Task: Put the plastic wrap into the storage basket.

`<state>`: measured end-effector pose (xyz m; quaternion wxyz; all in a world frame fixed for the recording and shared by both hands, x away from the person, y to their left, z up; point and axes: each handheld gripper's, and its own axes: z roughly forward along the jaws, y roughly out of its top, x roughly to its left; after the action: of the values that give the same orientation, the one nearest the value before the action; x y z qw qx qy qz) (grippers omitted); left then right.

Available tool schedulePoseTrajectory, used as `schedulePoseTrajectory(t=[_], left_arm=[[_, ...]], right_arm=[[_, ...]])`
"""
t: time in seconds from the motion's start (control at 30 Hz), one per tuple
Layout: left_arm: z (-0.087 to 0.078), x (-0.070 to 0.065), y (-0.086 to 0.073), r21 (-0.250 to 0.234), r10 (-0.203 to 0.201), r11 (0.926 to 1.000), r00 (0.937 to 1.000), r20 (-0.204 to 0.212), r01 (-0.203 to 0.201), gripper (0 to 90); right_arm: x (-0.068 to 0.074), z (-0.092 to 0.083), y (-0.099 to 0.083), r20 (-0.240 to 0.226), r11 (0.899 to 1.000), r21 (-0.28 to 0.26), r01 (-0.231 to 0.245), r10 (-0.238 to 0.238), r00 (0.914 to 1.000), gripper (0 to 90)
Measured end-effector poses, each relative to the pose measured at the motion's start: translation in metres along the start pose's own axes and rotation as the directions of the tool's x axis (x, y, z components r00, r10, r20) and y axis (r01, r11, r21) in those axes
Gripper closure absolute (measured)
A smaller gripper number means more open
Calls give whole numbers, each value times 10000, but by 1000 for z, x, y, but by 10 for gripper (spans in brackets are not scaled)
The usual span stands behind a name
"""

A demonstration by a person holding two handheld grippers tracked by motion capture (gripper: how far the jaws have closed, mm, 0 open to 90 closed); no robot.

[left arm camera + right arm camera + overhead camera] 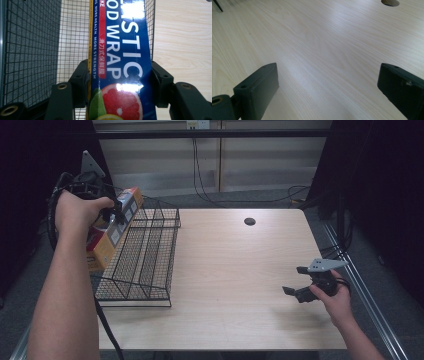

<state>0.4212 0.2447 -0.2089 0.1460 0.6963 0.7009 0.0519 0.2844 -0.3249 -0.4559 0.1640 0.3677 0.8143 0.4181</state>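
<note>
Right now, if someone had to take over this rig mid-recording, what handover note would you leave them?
Left gripper: jaws shut on the food wrap box, held in the air over the left end of the wire basket.
Right gripper: jaws open, nothing between them, low over the bare table at its right side.
Done: box picked up and brought to the basket.
Left: the box is not yet in the basket; probably lower it in lengthwise, then open the jaws and withdraw.
</note>
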Motion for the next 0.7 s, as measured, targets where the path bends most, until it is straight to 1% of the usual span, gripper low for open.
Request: schedulePoseTrajectory(t=[0.03, 0.13, 0.17, 0.2, 0.23, 0.27, 0.3, 0.37, 0.4, 0.43, 0.47, 0.5, 0.57, 0.6, 0.63, 0.67, 0.7], left_arm=[[0, 3, 0, 19, 159, 9999, 9998, -74, -159, 443], [2, 6, 0, -11, -59, 10000, 9999, -92, 59, 443], [2, 9, 0, -22, 25, 10000, 9998, -175, -25, 443], [2, 10, -1, -42, -138, 9999, 9998, -157, 138, 443], [2, 12, -1, -17, -19, 10000, 9997, -239, 18, 443], [3, 12, -1, -38, -245, 9997, 9996, -154, 245, 443], [3, 15, -1, -34, -45, 10000, 9995, -308, 44, 443], [4, 17, -1, -10, -143, 9999, 9995, -276, 143, 443], [5, 18, -1, -10, -50, 10000, 9992, -395, 49, 442], [7, 18, -1, -48, -306, 9995, 9991, -287, 305, 442], [7, 19, -1, -34, -179, 9998, 9993, -322, 178, 442], [8, 20, -1, -73, -164, 9998, 9990, -426, 161, 442], [11, 21, -1, 20, -351, 9994, 9988, -344, 352, 442], [12, 23, -1, 33, -250, 9997, 9990, -369, 251, 442], [13, 24, -1, -58, -241, 9997, 9983, -525, 238, 442], [15, 24, -1, -68, -316, 9995, 9983, -489, 313, 442], [16, 25, -1, -41, -307, 9995, 9984, -470, 305, 442]], right_arm=[[0, 0, 0, 13, 10000, -4, 4, -4, 10000, 34], [0, 0, 0, 30, 10000, 0, -11, 11, 10000, 34], [0, 0, 0, 7, 10000, 3, -11, 11, 10000, 34], [0, 1, 0, 13, 10000, 13, 9, -9, 10000, 34], [0, 1, 0, 76, 10000, 5, 50, -50, 10000, 34], [0, 1, 0, 15, 10000, 20, 42, -43, 10000, 34], [0, 1, 0, 2, 10000, 24, 61, -61, 10000, 34], [0, 1, 0, 21, 10000, 19, 52, -52, 10000, 34], [0, 1, 0, 25, 10000, 12, 45, -45, 10000, 34], [0, 1, 0, 26, 10000, 17, 35, -35, 10000, 34], [0, 2, 0, 12, 10000, 30, 39, -39, 10000, 34], [1, 2, 0, 21, 10000, 34, 38, -38, 10000, 34], [1, 2, 0, 12, 10000, 32, 18, -18, 10000, 34], [1, 2, 0, 6, 10000, 29, 25, -25, 10000, 34], [1, 2, 0, 62, 10000, 14, 42, -42, 10000, 34], [0, 2, 0, 32, 10000, 18, 50, -50, 10000, 34], [0, 2, 0, 15, 10000, 17, 43, -43, 10000, 34]])
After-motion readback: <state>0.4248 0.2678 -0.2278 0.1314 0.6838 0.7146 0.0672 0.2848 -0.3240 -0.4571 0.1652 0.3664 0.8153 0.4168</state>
